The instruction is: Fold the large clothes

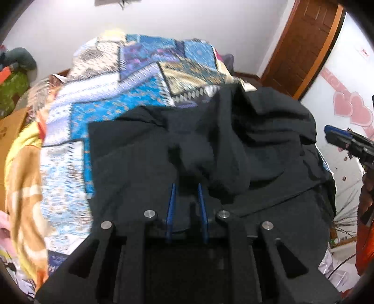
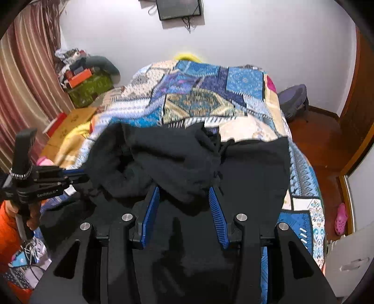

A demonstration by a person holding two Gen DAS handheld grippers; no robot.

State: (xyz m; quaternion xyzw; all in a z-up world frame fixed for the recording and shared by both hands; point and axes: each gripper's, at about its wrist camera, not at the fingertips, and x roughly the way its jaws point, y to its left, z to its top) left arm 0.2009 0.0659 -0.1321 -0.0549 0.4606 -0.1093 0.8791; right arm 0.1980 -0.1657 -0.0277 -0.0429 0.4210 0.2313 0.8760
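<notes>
Currently mid-fold: black garment (image 1: pixel 210 145) lying on bed, bunched and doubled over near edge of patchwork quilt (image 1: pixel 131 77), flatter panel toward camera. Left tool (image 1: pixel 187 187) low over cloth, blue pads a narrow gap apart, nothing visibly pinched between them; reads as released, not clamped. Right tool (image 2: pixel 184 191) with pads wider apart, a lump of the heaped fabric sitting between them but pads not seen pressing it; likely just a let-go point after carrying a layer over. Both tools angled down at the same pile from neighbouring sides, each visible at the edge of the other's view, which fits a two-handed fold of one wide edge. Fold looks rough: top layer rumpled, not squared, so probably needs smoothing or a regrab of corners next. Orange sleeve (image 2: pixel 7 224) behind left tool. Bed soft and uneven, quilt busy in pattern, dark cloth easy to pick out against it. Room: white walls, striped curtain (image 2: pixel 21 77), clutter of boxes (image 2: pixel 86 91) beside bed, wooden door (image 1: pixel 303 42), red-brown floor (image 2: pixel 320 145) with pink shoe (image 2: pixel 341 218), dark screen (image 2: pixel 180 9) high on wall.
</notes>
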